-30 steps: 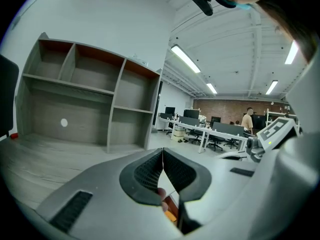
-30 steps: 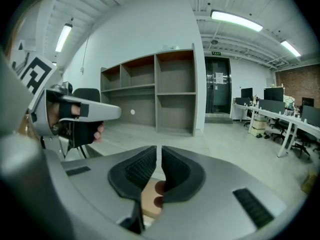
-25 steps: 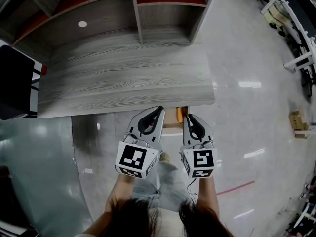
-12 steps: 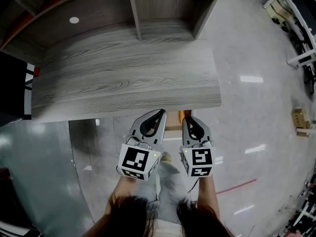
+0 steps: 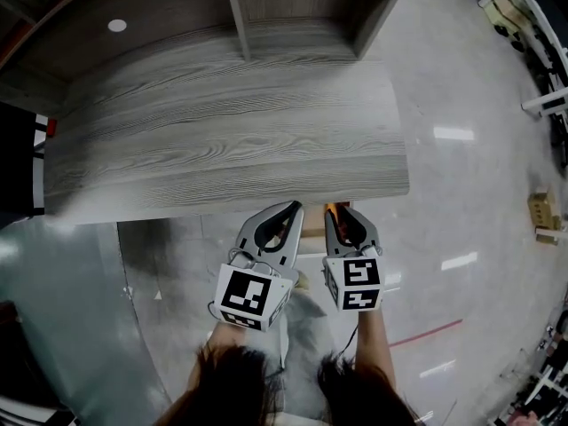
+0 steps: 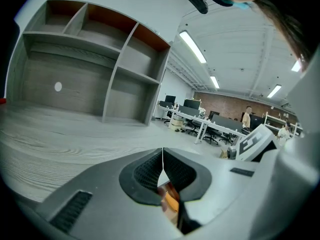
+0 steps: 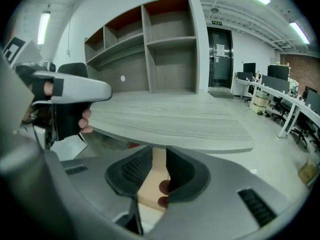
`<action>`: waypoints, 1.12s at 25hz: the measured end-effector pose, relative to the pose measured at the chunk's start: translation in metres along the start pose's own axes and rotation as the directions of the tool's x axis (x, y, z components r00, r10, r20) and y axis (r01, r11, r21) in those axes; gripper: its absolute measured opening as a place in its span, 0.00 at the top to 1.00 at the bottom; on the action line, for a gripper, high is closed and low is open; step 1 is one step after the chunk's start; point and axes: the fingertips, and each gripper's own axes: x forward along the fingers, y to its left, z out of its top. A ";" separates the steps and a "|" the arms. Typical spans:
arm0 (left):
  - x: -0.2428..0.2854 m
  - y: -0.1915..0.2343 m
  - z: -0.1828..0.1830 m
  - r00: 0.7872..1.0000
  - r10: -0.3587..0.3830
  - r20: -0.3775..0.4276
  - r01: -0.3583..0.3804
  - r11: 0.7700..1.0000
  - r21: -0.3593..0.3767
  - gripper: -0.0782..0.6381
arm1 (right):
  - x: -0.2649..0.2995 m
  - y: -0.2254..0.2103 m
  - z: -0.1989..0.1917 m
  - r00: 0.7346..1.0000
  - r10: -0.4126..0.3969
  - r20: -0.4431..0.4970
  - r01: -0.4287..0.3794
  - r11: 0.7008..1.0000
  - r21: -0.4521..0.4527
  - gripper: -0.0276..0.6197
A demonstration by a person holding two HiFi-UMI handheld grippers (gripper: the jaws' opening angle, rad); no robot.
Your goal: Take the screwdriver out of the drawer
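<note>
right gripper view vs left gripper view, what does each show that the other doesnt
Only the right gripper view: a tan wooden piece under the desktop, seen through its parted jaws, a dark doorway, and the left gripper. Only the left gripper view: its own jaws closed, the right gripper's marker cube, a distant standing person. Both: the grey wood-grain desktop and the shelf unit.

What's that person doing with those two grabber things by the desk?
A person holds tongs in each hand at the front edge of a grey desk. The left tongs are shut and empty. The right tongs are a little apart, and a tan wooden part under the desk shows between them. I can't tell whether they touch it. No screwdriver shows anywhere, so nothing has been taken out yet.
</note>
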 end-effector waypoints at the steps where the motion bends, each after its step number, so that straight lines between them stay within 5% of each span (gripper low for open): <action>1: 0.002 0.001 -0.003 1.000 -0.001 -0.004 0.001 1.000 0.000 0.87 | 0.005 -0.002 -0.005 1.000 -0.001 -0.014 0.001 1.000 0.004 0.84; 28: 0.034 0.012 -0.038 0.999 -0.021 -0.028 0.020 0.999 -0.046 0.87 | 0.083 -0.024 -0.087 0.950 -0.049 -0.309 0.072 0.995 0.062 0.79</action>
